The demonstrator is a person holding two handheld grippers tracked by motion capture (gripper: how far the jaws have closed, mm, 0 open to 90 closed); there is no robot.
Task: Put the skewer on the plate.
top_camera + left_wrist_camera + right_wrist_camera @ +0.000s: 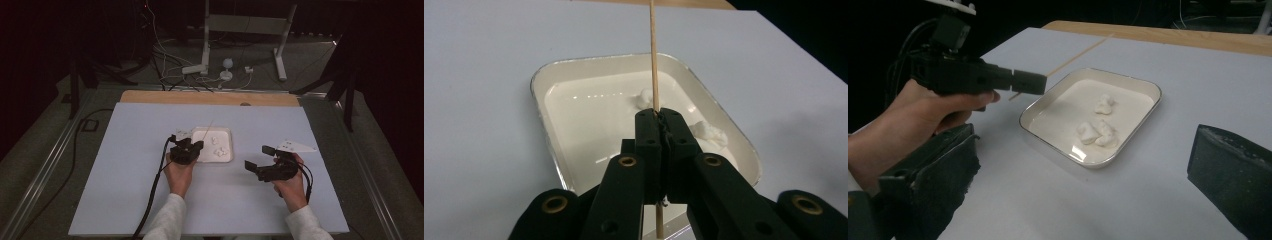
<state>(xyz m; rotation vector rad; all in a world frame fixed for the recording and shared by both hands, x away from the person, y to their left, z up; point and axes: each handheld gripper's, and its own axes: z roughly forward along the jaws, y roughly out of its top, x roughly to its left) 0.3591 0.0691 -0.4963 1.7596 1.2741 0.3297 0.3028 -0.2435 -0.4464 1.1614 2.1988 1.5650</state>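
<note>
Jaws of the left gripper (659, 117) clamped tight on a skewer (653, 55) — tilted up over the near edge of the tray (229, 131), white lumps (1098, 132) inside, right gripper (261, 157) wide apart, holding nothing — just beside the tray.

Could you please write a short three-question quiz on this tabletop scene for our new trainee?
1. True or false: the left gripper is shut on the wooden skewer.
2. What lies in the white tray? A) pale lumps B) screws C) nothing
3. How do the right gripper's fingers stand?

Key:
1. True; its fingers pinch the skewer upright over the tray.
2. A; the pale lumps sit inside.
3. Wide apart, with nothing between them, to the right of the tray on the light blue table.
</note>
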